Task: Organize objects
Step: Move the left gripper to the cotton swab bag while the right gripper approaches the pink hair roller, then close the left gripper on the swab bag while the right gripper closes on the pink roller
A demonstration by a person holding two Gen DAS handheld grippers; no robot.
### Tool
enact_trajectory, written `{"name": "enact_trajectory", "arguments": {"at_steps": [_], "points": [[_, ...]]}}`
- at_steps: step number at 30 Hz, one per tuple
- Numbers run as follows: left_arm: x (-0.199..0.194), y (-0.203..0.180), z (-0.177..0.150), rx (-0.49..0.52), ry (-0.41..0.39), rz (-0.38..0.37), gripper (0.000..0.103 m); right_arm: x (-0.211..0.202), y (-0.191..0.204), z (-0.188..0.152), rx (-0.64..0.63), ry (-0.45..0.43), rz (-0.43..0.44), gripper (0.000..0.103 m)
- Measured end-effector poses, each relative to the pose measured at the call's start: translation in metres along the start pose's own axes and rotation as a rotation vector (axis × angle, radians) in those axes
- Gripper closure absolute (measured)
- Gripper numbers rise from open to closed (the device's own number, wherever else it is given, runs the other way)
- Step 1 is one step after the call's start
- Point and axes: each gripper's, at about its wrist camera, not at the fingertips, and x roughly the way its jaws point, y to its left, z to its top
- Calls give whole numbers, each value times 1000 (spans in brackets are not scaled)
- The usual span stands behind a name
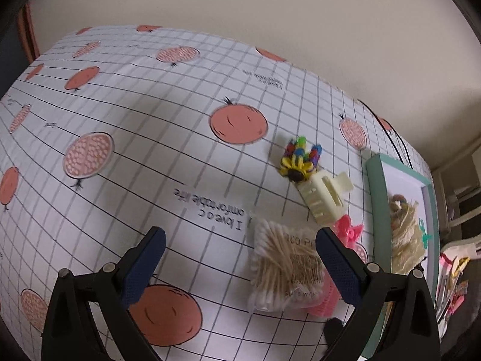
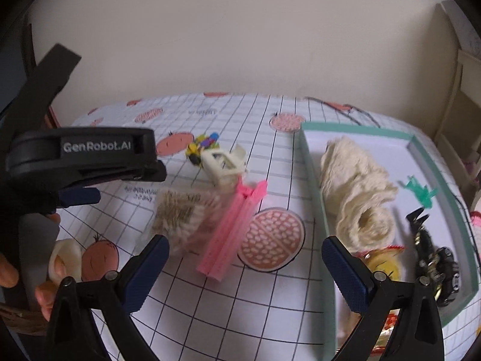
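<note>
Found the left gripper (image 1: 240, 237) spread wide, with nothing between its pads. Found the right gripper (image 2: 245, 242) just as wide and just as empty. Noted both poised over the white grid-printed tablecloth (image 1: 150, 156).

Located the loose items in one cluster:
- clear bag of wooden cotton swabs (image 1: 282, 267), nearest the fingers;
- ribbed pink plastic comb (image 2: 231, 231), touching the bag's right side;
- cream plastic claw clip (image 1: 321, 192), beyond the bag;
- small pink claw clip (image 1: 350, 231), just beside the cream one;
- multi-coloured bundle of elastic bands (image 1: 297, 159), farthest back, against the cream clip.

Located the shallow teal-rimmed white box (image 2: 309, 162) to the right of the cluster. Counted inside it a coil of cream twine (image 2: 354, 192), a small green clip (image 2: 419, 191), a black item (image 2: 436, 258) and a yellow-wrapped item (image 2: 381, 264); could not identify the last two.

Judged sorting partly done, with five items outside the box.

Checked the governing relation:
- From the left wrist, saw the swab bag ahead but off-centre, close against the right finger.
- From the right wrist, saw the comb ahead between the fingers, long axis running away and slightly rightward, so narrow side across the opening.
- Rated the right gripper nearer the box and better aligned for the comb.
</note>
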Motion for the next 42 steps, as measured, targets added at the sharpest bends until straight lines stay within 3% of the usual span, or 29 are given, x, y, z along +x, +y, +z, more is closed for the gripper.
{"name": "enact_trajectory", "arguments": {"at_steps": [10,18,31,42], "points": [[15,-20,-9,83,49,-32,3,17,-4,-9,16,62,6,6],[25,-27,-15,130,80,-10,3,18,-4,-10,8,67,1,7],[21,-6,-12,53,75,69,3,23,-2,-7,31,64,3,7],[19,1,-13,44,81,43,3,31,-1,0,74,60,23,8]]}}
